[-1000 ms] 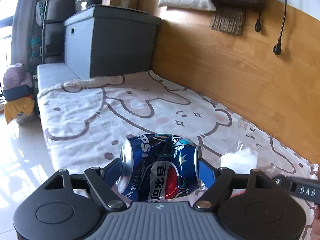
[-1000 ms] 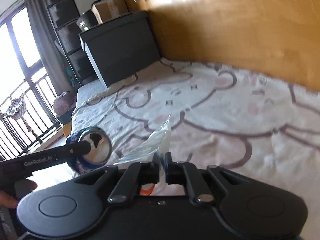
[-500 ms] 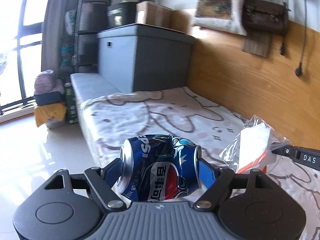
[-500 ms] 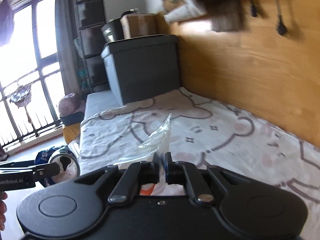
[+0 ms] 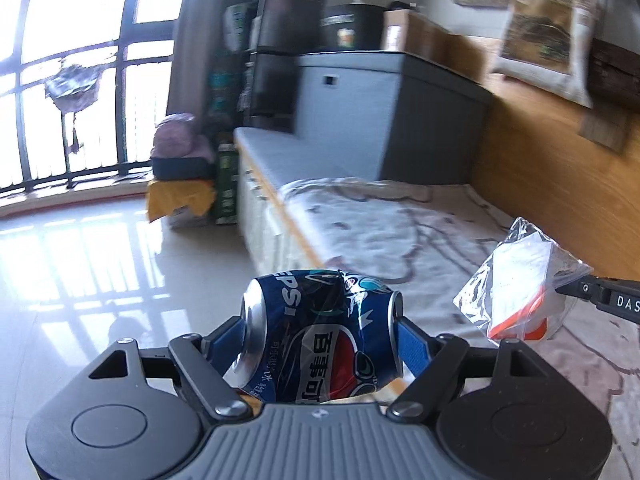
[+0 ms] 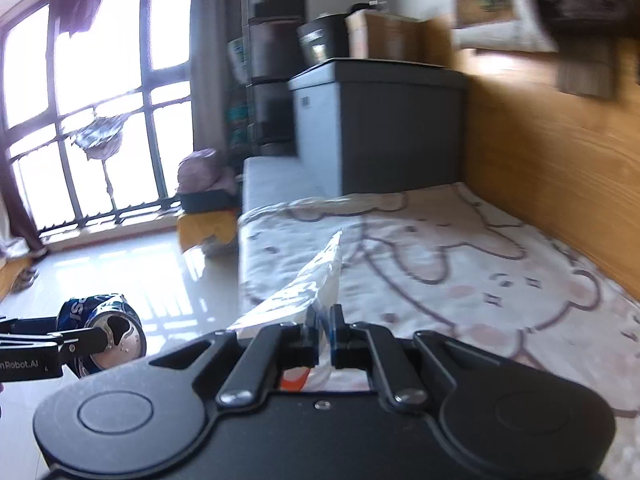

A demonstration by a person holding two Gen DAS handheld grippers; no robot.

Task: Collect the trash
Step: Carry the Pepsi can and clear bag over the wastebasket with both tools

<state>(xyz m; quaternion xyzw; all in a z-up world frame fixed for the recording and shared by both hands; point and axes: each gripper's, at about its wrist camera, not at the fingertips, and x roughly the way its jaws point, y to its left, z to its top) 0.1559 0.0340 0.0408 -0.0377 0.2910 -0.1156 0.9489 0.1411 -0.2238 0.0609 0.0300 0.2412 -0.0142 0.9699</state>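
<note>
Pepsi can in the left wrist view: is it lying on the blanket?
No, the Pepsi can is held off the blanket, clamped end to end between the left gripper's fingers.

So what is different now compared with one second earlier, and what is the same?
Both views have swung away from the wooden wall toward the window and tiled floor, so both hand-held grippers turned that way. Unchanged: the left hand-held gripper stays clamped on the crushed can, the right hand-held gripper on the plastic bag.

Sunlit barred window (image 5: pixel 80 92), glossy tiled floor (image 5: pixel 100 264), wood-panelled wall (image 6: pixel 560 168)
</note>
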